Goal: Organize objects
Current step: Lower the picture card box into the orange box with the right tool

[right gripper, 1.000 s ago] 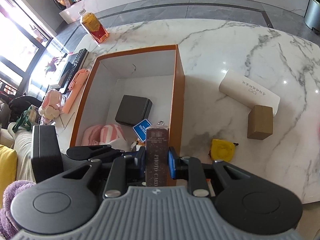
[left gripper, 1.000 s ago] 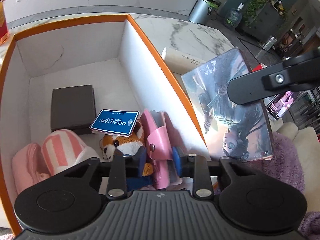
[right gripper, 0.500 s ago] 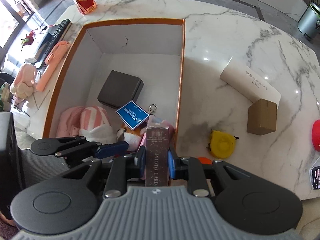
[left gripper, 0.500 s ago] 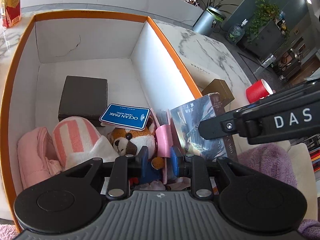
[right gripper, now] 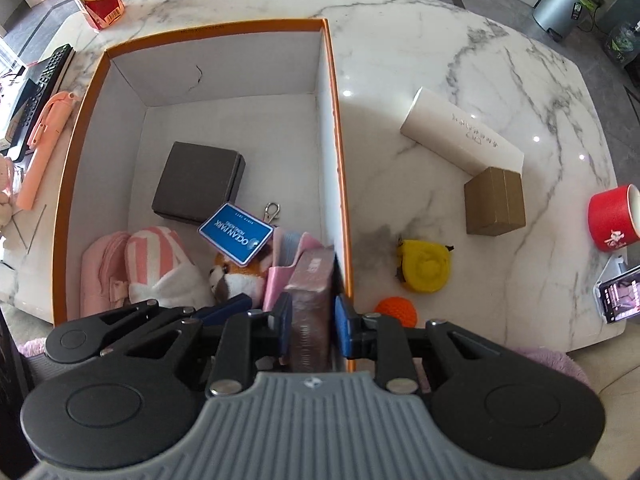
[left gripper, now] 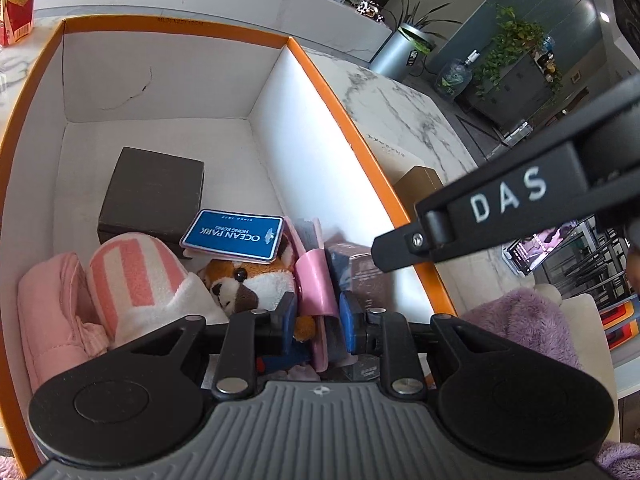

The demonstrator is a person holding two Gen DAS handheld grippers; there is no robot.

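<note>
Orange-rimmed box [right gripper: 340, 152], one dark case [right gripper: 198, 182], two pink slippers [right gripper: 132, 268]

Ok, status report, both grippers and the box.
Left gripper shut on pink pouch. Right gripper shut on photo card box, lowering inside orange box along its right wall. Fox plush crowds that corner.

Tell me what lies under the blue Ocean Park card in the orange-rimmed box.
The blue Ocean Park card rests on the orange-and-white plush fox's head, with one corner over the dark square box. The fox's body is hidden.
</note>
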